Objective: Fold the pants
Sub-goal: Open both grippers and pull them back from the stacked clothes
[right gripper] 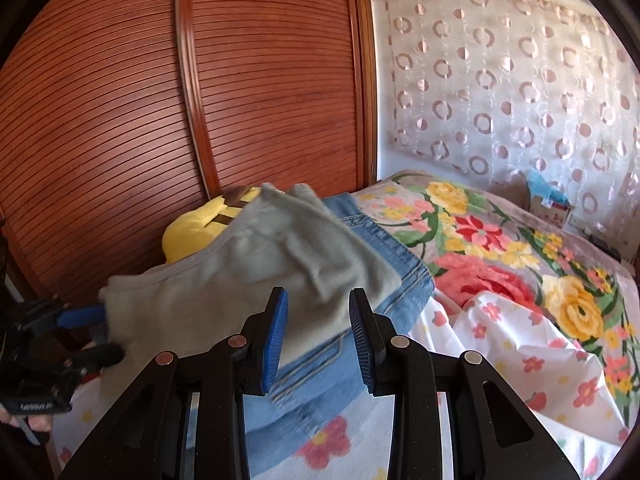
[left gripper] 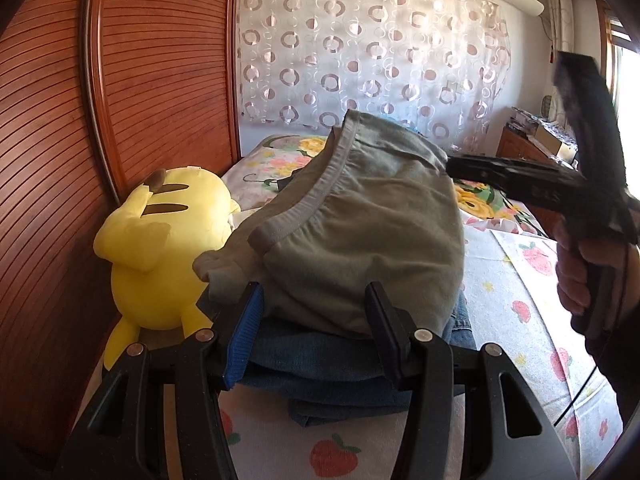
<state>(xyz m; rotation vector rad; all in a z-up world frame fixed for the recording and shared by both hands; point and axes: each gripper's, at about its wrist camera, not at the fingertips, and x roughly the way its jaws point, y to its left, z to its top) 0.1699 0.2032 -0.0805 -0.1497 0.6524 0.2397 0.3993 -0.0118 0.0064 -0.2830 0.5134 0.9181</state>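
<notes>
Folded green pants [left gripper: 360, 232] sit on jeans [left gripper: 320, 364] near the bed's [left gripper: 516, 280] wardrobe-side edge; left gripper [left gripper: 316, 332] half-open astride, right gripper [right gripper: 318, 336] narrow, empty. Next, probably withdraw.

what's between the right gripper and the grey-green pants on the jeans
Nothing visible. The right gripper hangs open just in front of the grey-green pants, which lie on the folded jeans. The yellow plush toy sits behind the pile.
</notes>
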